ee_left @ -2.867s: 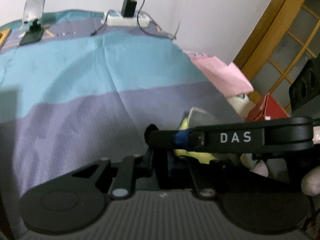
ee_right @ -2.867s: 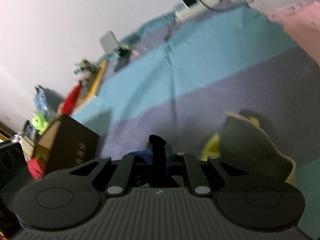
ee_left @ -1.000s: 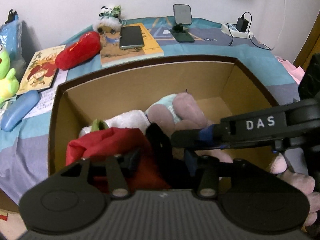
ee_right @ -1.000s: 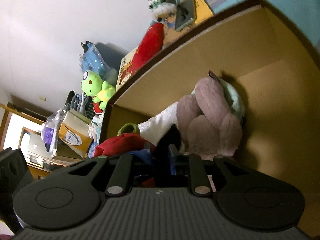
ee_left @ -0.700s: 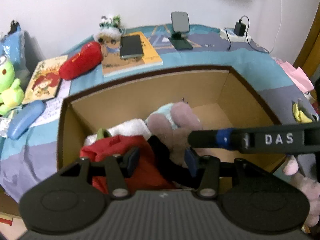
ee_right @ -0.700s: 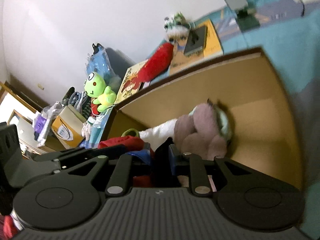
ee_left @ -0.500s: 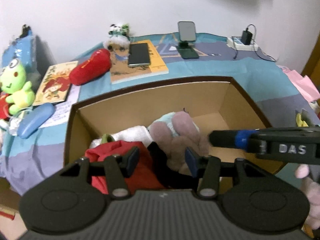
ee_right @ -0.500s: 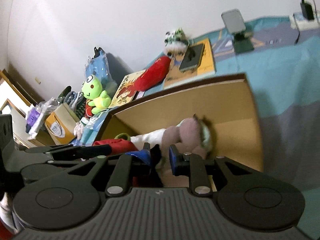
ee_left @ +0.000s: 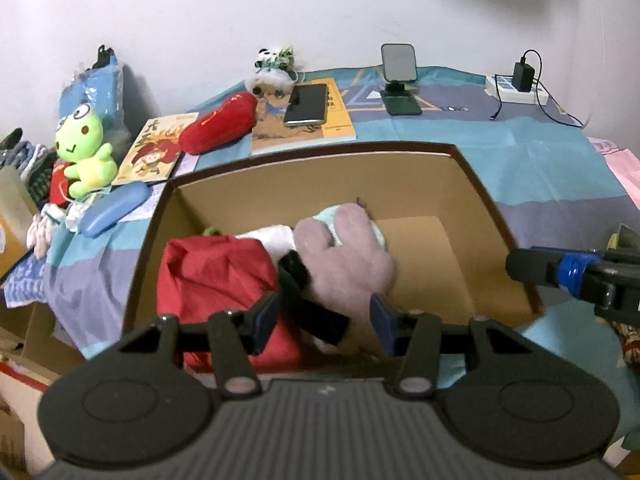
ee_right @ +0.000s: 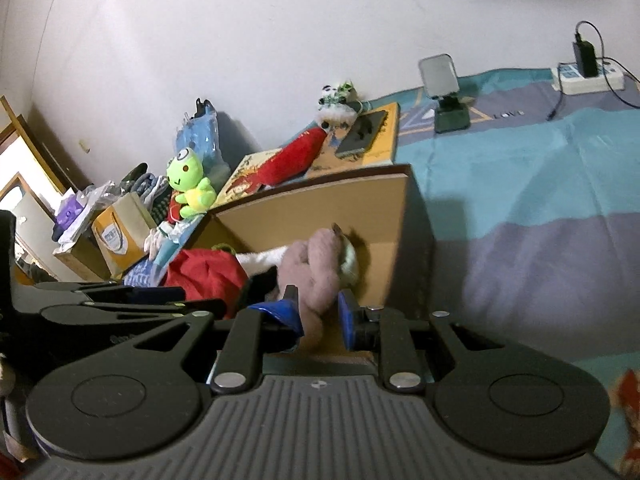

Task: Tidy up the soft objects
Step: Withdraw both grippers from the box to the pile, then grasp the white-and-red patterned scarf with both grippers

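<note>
On striped bedspread (ee_left: pixel 540 168) – cardboard box (ee_left: pixel 320 160); white wall (ee_left: pixel 280 4) behind

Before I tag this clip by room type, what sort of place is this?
Most likely a bedroom: a striped bedsheet covers the surface, plush toys like the green frog sit by the wall, and a phone stand and power strip lie on it.

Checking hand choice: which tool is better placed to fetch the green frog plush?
Left, likely. The frog plush sits left of the box; the right tool is beyond its right wall.
</note>
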A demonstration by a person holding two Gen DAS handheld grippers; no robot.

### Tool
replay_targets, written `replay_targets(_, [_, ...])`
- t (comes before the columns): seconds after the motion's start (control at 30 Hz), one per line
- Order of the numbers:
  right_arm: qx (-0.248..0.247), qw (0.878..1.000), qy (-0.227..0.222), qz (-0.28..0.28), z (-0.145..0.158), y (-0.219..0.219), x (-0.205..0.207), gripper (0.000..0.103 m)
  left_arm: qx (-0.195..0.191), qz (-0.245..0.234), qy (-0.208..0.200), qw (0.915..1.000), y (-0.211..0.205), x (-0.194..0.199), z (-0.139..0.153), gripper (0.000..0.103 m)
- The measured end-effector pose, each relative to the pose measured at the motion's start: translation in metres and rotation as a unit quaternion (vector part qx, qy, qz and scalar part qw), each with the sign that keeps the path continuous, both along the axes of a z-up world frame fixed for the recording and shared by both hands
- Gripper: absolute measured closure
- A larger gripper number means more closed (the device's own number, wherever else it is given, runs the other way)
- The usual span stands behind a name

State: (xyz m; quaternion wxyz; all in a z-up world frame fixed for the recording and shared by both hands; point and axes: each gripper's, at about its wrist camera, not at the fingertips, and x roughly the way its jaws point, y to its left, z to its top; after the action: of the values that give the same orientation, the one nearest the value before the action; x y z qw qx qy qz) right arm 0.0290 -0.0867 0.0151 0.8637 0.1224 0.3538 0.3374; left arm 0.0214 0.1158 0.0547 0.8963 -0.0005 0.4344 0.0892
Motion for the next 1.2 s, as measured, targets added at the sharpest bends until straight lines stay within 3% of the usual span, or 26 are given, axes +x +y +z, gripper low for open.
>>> replay_targets(0.43, [-0.026,0.999,0.048,0.003,-0.042,-0.061,-0.018,0.099,0.001,0.016,0.019,0.9997,-0.07,-0.029,-0.009,0.051])
replay_targets(0.67, [-0.048,0.995,0.078,-0.042,-0.071,-0.109,-0.022,0.099,-0.032,-0.05,0.051,0.997,-0.127,-0.032,-0.033,0.051])
replay_targets(0.97, [-0.054,0.979,0.12,-0.156,-0.095,-0.192,-0.02,0.099,-0.093,-0.191,0.08,0.9738,-0.217,-0.009,-0.076,0.051])
replay_targets(1.2, [-0.028,0.972,0.128,-0.194,-0.097,-0.226,-0.017,0.098,-0.138,-0.258,0.088,0.9523,-0.256,0.017,-0.093,0.051])
